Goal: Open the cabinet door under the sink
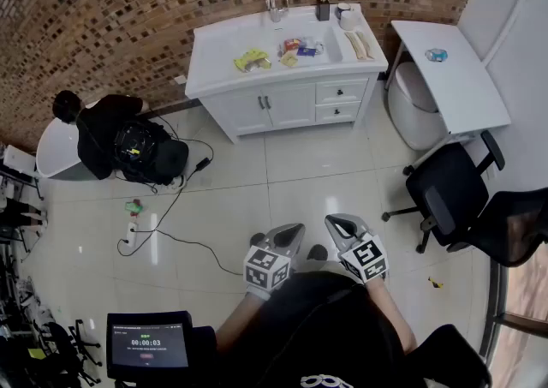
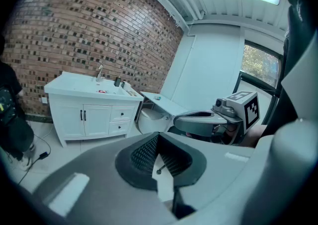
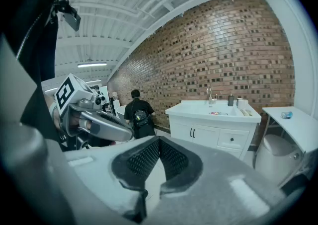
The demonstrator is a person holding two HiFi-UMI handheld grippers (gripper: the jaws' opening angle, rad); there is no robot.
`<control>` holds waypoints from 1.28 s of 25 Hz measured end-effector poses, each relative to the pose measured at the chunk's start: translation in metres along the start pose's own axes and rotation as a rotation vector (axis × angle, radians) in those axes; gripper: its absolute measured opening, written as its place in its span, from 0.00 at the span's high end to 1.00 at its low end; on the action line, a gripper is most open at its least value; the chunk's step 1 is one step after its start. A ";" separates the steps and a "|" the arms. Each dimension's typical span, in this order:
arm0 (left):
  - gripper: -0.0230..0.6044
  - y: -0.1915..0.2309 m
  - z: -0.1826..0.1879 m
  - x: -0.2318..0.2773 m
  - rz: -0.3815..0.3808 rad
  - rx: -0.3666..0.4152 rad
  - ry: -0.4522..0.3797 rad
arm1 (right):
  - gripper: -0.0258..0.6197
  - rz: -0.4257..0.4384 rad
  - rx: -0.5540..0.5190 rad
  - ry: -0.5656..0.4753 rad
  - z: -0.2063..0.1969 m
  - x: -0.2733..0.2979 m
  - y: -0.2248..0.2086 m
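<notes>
The white sink cabinet [image 1: 287, 65] stands against the brick wall, far across the tiled floor. Its two doors [image 1: 276, 107] with dark handles are closed, and two drawers [image 1: 341, 101] sit to their right. The cabinet also shows small in the left gripper view [image 2: 89, 118] and the right gripper view [image 3: 208, 132]. My left gripper [image 1: 295, 232] and right gripper [image 1: 336, 223] are held side by side close to my body, both pointing toward the cabinet. Each is shut with nothing between its jaws, as the left gripper [image 2: 158, 137] and right gripper [image 3: 159, 142] show in their own views.
A person in black with a backpack [image 1: 116, 142] crouches left of the cabinet. A cable and power strip [image 1: 133, 232] lie on the floor. To the right are a white table [image 1: 458, 69], a white bin [image 1: 415, 112] and black office chairs [image 1: 454, 194]. A timer screen [image 1: 150, 345] sits near me.
</notes>
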State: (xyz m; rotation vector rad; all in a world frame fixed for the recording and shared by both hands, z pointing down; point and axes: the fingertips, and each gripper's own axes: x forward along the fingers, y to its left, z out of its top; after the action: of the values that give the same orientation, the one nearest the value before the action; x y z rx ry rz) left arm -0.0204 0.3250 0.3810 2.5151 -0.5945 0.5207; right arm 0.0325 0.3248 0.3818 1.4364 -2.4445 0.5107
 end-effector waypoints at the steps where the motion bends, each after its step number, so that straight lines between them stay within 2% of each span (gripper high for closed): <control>1: 0.94 -0.003 -0.002 0.001 -0.001 0.002 0.007 | 0.97 -0.006 0.008 0.004 -0.003 -0.003 -0.003; 9: 0.94 -0.008 -0.017 0.005 -0.008 -0.014 0.057 | 0.97 -0.073 0.073 0.031 -0.027 -0.018 -0.032; 13: 0.94 0.029 -0.005 0.018 -0.031 -0.033 0.094 | 0.97 -0.098 0.086 0.051 -0.011 0.014 -0.053; 18: 0.94 0.065 0.022 0.036 -0.077 -0.036 0.086 | 0.97 -0.127 0.084 0.073 0.010 0.054 -0.072; 22: 0.94 0.113 0.039 0.047 -0.084 -0.050 0.085 | 0.97 -0.111 0.057 0.086 0.037 0.102 -0.077; 32: 0.94 0.274 0.078 0.036 0.026 -0.131 0.019 | 0.97 0.009 -0.032 0.122 0.099 0.246 -0.046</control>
State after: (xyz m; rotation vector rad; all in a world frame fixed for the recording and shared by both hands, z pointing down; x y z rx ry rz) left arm -0.1085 0.0575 0.4390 2.3797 -0.6344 0.4978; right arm -0.0489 0.0690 0.3960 1.3417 -2.3536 0.5423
